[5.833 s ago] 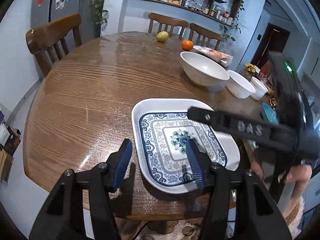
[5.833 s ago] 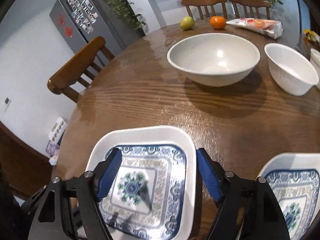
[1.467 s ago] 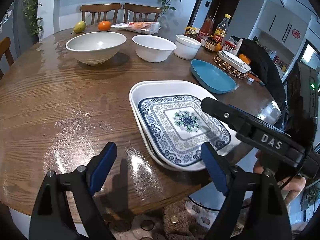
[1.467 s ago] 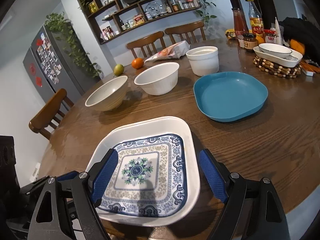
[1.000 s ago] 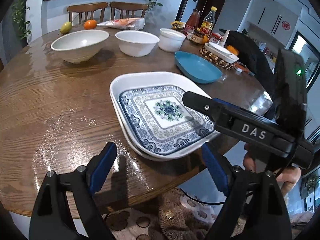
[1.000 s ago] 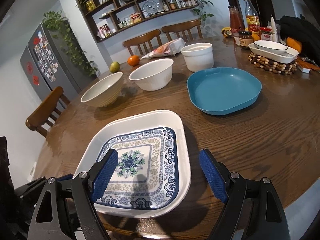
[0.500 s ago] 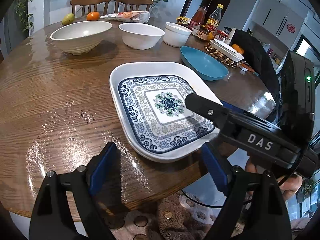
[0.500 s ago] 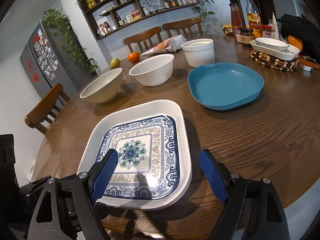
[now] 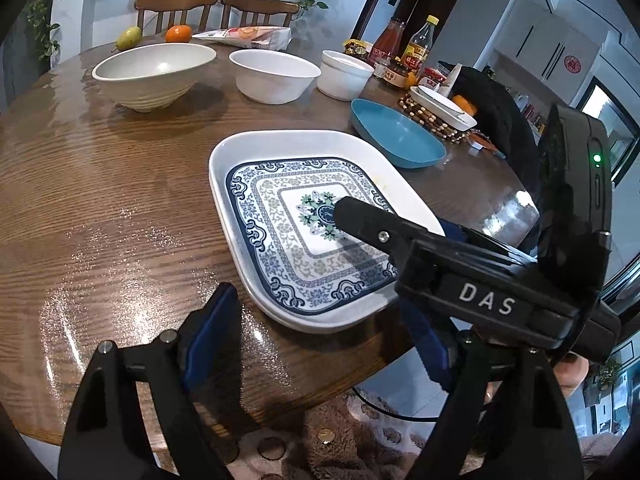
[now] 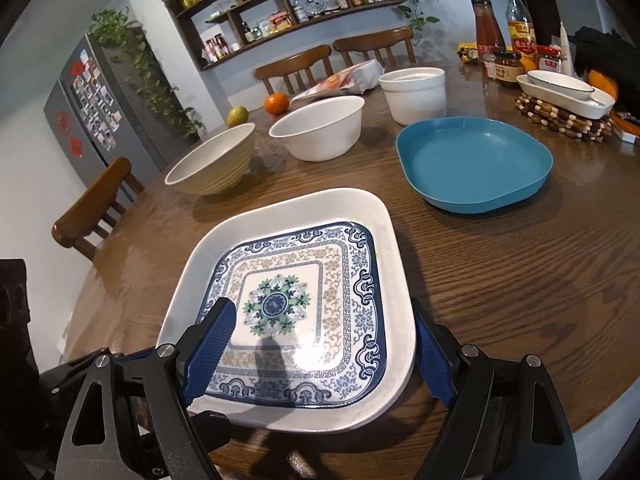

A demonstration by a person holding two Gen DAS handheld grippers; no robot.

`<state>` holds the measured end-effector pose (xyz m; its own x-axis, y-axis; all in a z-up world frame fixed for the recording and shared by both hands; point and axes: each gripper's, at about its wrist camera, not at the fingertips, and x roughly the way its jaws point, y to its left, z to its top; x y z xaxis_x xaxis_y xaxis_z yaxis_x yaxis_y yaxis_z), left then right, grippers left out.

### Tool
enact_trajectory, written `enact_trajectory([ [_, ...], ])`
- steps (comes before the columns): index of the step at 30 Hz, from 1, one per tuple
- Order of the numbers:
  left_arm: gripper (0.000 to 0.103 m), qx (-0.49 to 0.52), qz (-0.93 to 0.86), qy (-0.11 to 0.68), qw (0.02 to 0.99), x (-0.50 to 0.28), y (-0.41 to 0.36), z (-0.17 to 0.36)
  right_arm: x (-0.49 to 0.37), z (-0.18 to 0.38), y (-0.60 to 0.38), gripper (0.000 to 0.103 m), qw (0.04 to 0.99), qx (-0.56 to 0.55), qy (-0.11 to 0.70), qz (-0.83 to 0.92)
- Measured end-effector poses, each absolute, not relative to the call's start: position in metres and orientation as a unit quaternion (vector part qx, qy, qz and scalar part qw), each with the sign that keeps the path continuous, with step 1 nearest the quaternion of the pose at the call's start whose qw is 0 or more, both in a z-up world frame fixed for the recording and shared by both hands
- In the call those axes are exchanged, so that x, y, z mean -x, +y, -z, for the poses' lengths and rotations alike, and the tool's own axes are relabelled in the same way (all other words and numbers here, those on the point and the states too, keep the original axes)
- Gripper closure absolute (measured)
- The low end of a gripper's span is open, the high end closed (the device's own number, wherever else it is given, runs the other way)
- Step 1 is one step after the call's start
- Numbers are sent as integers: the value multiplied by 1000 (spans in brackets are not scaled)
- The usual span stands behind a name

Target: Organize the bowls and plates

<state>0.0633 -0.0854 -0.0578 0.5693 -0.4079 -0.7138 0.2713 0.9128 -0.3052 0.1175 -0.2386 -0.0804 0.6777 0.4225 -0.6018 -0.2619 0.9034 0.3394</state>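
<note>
Patterned square plate [image 10: 304,308]: on wooden table [image 10: 520,280], near front edge. Blue plate [image 10: 472,164] and three bowls beyond it. Right gripper [image 10: 316,356]: jaws wide, straddling the patterned plate, pads clear. Left gripper [image 9: 316,340]: jaws apart, just been closing, nothing held.
</note>
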Motion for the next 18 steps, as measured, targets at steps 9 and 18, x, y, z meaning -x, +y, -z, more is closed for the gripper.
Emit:
enact_trajectory([
  [9,26,82,187,422,884,-66,-83,58,-119,81,-234,18,910,-114,351,-189],
  [18,26,91,177,422,884,-68,-74,60,-122,80,-223,18,907,-108,352,-204],
])
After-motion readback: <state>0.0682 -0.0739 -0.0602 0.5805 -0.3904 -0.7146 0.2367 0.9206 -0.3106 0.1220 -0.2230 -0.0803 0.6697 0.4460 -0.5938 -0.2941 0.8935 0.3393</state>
